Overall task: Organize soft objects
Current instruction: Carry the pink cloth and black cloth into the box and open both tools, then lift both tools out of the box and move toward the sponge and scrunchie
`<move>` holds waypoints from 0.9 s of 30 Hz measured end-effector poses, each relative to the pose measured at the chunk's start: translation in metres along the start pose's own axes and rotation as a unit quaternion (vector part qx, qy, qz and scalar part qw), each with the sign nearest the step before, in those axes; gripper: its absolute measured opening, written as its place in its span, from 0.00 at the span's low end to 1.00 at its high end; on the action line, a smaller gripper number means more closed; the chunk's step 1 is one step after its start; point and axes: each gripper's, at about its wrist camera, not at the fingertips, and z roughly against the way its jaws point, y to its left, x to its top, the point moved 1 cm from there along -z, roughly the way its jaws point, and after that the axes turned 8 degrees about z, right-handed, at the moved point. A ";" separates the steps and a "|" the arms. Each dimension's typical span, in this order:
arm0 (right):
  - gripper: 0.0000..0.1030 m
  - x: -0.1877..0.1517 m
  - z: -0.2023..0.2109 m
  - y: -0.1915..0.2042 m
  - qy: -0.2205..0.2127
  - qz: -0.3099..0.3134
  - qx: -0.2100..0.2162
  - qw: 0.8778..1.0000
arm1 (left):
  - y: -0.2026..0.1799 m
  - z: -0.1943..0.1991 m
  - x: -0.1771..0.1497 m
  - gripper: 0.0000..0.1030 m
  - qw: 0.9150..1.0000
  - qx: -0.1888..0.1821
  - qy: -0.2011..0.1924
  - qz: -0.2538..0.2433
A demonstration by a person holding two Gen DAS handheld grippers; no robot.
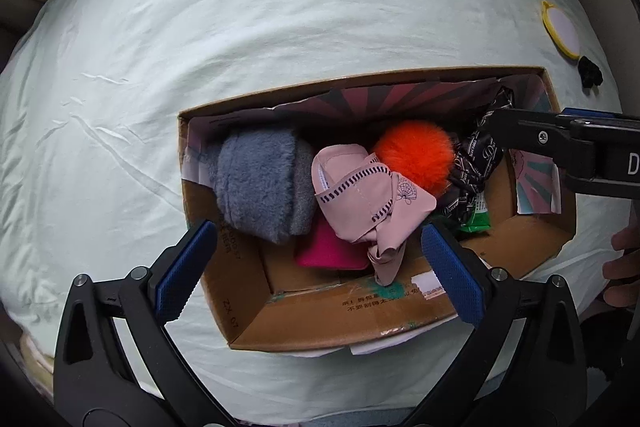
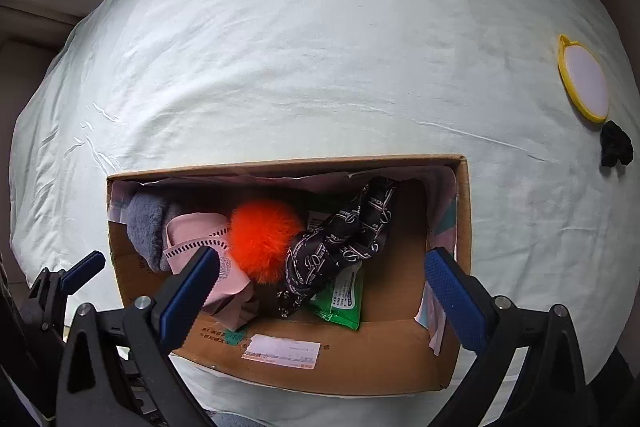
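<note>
One cardboard box point(image 1: 248, 311) sits on a bed covered by a pale sheet point(image 1: 280, 7). Inside it lie six soft things, packed toward the left end: one grey fleece roll point(image 1: 260, 183), one pink cloth point(image 1: 360, 203) draped over it and touching the near wall, one magenta piece point(image 1: 328, 251) underneath, one orange pompom point(image 1: 414, 155) against the cloth, one black printed ribbon point(image 2: 336, 251) leaning up the far wall, and one green packet point(image 2: 340, 301) under the ribbon. The right end of the box floor is bare cardboard.

Outside the box, well apart to the right, lie one yellow-rimmed mirror point(image 2: 584, 83) and, just below it, one small black lump point(image 2: 616, 143).

The left tool point(image 1: 320, 275) hangs wide over the near wall, holding nothing. The right tool point(image 2: 320, 291) is also wide and empty above the ribbon and packet; in the left view its fingers reach over the box's right end.
</note>
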 end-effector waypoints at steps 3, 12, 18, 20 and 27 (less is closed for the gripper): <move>0.99 -0.002 0.006 0.003 -0.006 0.007 -0.004 1.000 | 0.001 0.007 -0.005 0.99 1.000 0.004 -0.004 -0.003; 0.99 -0.016 0.033 0.016 -0.035 0.024 0.001 0.999 | 0.008 0.031 -0.016 0.99 1.000 0.006 -0.025 0.002; 0.99 -0.032 0.058 0.023 -0.050 0.024 -0.012 0.998 | 0.008 0.059 -0.027 0.99 0.998 0.017 -0.055 -0.005; 0.99 -0.038 0.069 0.026 -0.057 0.030 -0.019 0.998 | 0.010 0.073 -0.032 0.99 0.998 0.018 -0.068 -0.004; 0.99 -0.070 0.122 0.043 -0.106 0.063 -0.035 0.992 | 0.020 0.117 -0.059 0.99 0.994 0.021 -0.104 0.016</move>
